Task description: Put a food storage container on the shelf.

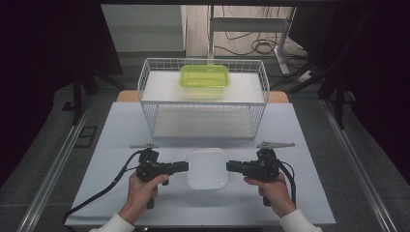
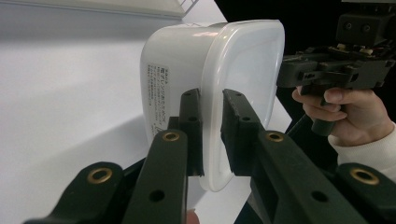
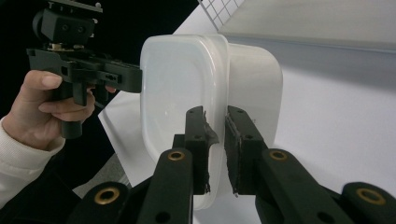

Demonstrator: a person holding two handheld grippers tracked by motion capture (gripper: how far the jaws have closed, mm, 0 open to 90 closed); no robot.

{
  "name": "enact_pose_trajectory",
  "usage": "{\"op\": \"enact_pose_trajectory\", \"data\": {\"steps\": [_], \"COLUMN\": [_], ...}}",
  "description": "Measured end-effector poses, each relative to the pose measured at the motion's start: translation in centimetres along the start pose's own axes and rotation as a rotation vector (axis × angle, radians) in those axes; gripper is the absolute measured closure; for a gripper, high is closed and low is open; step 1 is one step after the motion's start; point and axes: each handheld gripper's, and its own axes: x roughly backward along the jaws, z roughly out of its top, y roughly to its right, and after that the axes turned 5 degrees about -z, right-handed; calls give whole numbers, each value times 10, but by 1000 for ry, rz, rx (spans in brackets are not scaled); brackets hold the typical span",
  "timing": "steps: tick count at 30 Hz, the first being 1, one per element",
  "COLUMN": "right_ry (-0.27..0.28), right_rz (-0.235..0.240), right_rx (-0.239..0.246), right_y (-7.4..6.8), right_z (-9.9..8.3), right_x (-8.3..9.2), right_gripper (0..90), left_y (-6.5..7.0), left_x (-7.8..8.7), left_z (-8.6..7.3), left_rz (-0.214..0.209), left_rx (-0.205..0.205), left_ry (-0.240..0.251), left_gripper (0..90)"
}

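The white translucent plastic container with rounded corners (image 1: 207, 168) sits near the front middle of the white desk (image 1: 116, 125), between the two hands; its rim forms a thin lip, and a small printed label shows on its side wall in the left gripper view; the left claw (image 1: 185, 166) is closed on the lip at the container's left edge, and the right claw (image 1: 230, 166) is closed on the lip at its right edge; behind the container stands a white wire basket (image 1: 203, 99), open toward the person, with a yellow-green transparent plastic box (image 1: 204, 77) on its top shelf; the desk between container and basket is bare.
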Motion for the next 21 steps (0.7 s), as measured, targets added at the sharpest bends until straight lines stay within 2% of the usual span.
{"op": "enact_pose_trajectory", "data": {"steps": [8,21], "right_ry": [36,81], "right_rz": [-3,4], "right_rx": [20,50], "right_y": [-4,-14], "right_z": [22,57], "right_x": [7,19], "right_gripper": [793,794], "left_y": [14,31], "left_x": [6,17], "left_z": [26,62], "left_rz": [22,28], "left_rx": [-56,-105], "left_ry": [17,44], "left_gripper": [787,788]}}
